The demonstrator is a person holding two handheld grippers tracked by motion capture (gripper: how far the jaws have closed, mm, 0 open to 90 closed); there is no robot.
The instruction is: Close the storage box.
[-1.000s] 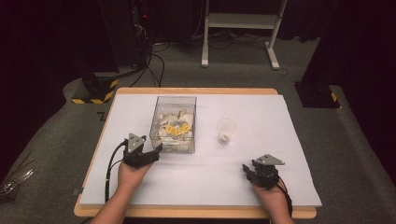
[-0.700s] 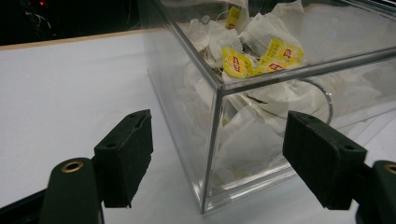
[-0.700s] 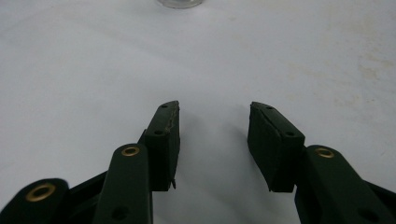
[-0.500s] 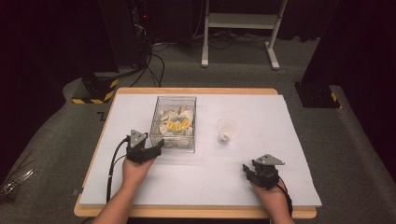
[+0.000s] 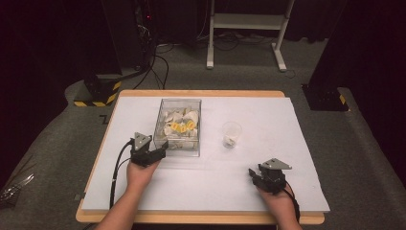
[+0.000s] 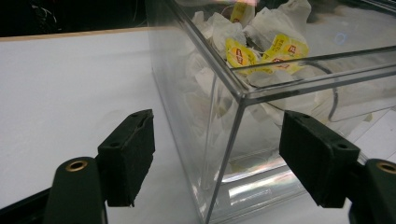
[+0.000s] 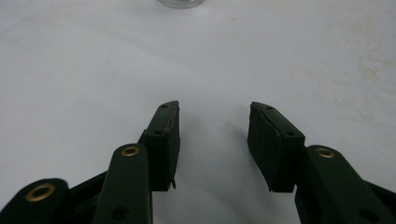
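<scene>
While both grippers' matte black jaws gape, the left gripper (image 6: 217, 163) straddles the clear box (image 6: 243, 93) corner.

Left tongs (image 5: 160, 149) gape wide, forward of right tongs (image 5: 253, 176), parted narrower.

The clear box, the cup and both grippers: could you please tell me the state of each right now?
Clear box: upright, lidless, holding tea bags.
Cup: upright, something small and pale inside.
Left gripper: open, jaws either side of the box's near corner.
Right gripper: open, holding nothing.
</scene>
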